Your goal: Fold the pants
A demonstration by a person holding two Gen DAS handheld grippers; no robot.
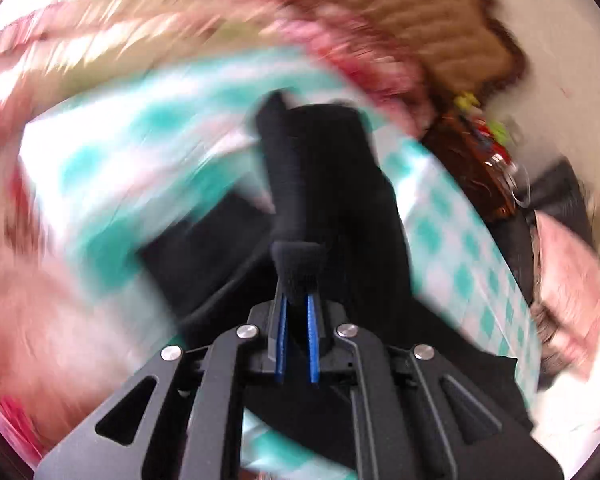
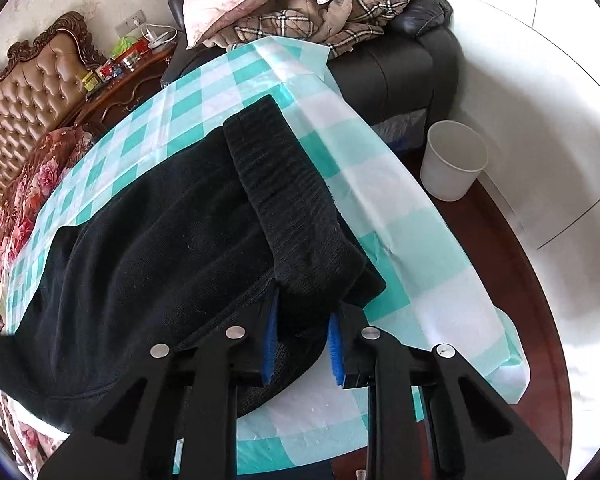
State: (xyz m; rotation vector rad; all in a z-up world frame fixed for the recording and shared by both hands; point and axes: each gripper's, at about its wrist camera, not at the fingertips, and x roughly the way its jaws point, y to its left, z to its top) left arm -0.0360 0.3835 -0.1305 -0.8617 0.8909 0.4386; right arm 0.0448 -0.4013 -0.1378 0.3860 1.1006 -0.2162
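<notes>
Black pants [image 2: 160, 240] lie spread on a table under a teal-and-white checked cloth [image 2: 380, 208]. Their ribbed waistband end [image 2: 284, 184] is folded over along the table's right edge. My right gripper [image 2: 302, 316] points down at the near end of that fold, and its blue pads press a bunch of the black fabric from both sides. The left wrist view is badly motion-blurred. In it my left gripper [image 1: 296, 294] is shut on a narrow fold of the pants [image 1: 332, 184], which stretch away from the fingertips above the checked cloth [image 1: 460, 248].
A white bucket [image 2: 454, 160] stands on the dark floor to the right of the table. Behind the table, a black armchair [image 2: 400, 68] holds pillows and a plaid blanket [image 2: 320, 12]. A tufted headboard [image 2: 32, 92], a cluttered nightstand [image 2: 120, 68] and a floral bedspread [image 2: 32, 184] lie to the left.
</notes>
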